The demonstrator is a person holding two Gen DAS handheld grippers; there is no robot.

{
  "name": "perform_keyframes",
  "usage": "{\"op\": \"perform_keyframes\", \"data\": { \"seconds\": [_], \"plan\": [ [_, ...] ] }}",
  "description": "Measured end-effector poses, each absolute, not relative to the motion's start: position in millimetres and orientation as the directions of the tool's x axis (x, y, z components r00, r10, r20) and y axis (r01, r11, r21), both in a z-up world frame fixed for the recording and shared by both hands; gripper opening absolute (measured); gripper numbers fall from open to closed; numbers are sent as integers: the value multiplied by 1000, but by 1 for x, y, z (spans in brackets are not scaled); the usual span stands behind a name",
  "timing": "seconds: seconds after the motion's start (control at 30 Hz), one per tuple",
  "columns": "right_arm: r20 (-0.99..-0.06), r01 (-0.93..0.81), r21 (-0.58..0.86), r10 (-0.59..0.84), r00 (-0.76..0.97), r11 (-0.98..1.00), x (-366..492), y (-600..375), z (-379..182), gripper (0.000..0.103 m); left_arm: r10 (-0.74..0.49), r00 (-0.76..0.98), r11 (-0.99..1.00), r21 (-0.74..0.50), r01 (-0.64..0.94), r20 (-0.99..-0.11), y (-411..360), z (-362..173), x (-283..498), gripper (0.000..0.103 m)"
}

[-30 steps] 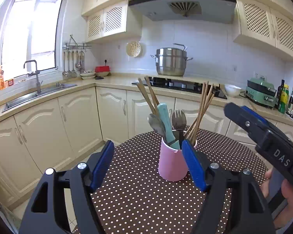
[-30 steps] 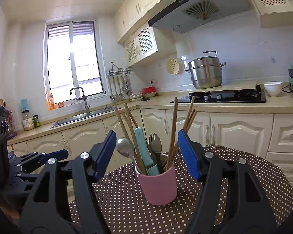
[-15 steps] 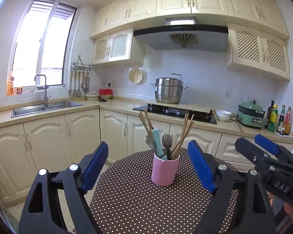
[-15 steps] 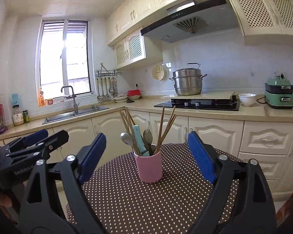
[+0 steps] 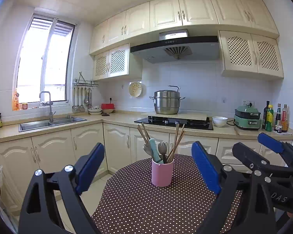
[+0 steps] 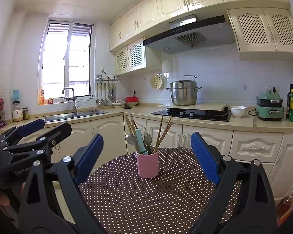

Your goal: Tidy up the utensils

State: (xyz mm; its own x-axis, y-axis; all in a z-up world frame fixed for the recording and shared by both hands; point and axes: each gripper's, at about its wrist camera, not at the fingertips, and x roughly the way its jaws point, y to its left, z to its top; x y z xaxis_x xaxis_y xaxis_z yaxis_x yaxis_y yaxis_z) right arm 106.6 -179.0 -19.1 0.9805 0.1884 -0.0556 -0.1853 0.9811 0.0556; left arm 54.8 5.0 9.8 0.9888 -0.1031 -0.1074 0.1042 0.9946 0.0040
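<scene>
Left gripper [image 5: 147, 168] and right gripper [image 6: 146, 157], jaws just widened and spread empty, face a pink cup [image 6: 147, 163] whose wall hides the utensils' [image 6: 144, 138] lower ends.

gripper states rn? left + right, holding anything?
Left gripper: open, jaws have just been opening, nothing between them.
Right gripper: open, jaws just opened wider, holding nothing; the pink cup stands beyond.
</scene>
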Motion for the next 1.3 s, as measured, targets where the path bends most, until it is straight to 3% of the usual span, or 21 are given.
{"op": "perform_keyframes", "data": {
  "seconds": [0.5, 1.3],
  "plan": [
    [-15, -186, 38, 187, 982, 982, 81, -177, -9, 90, -60, 998, 997, 44, 62, -37, 0, 25, 24, 89],
    [-26, -192, 34, 193, 981, 981, 81, -175, -9, 91, -56, 998, 998, 39, 58, -37, 0, 22, 23, 89]
  ]
}}
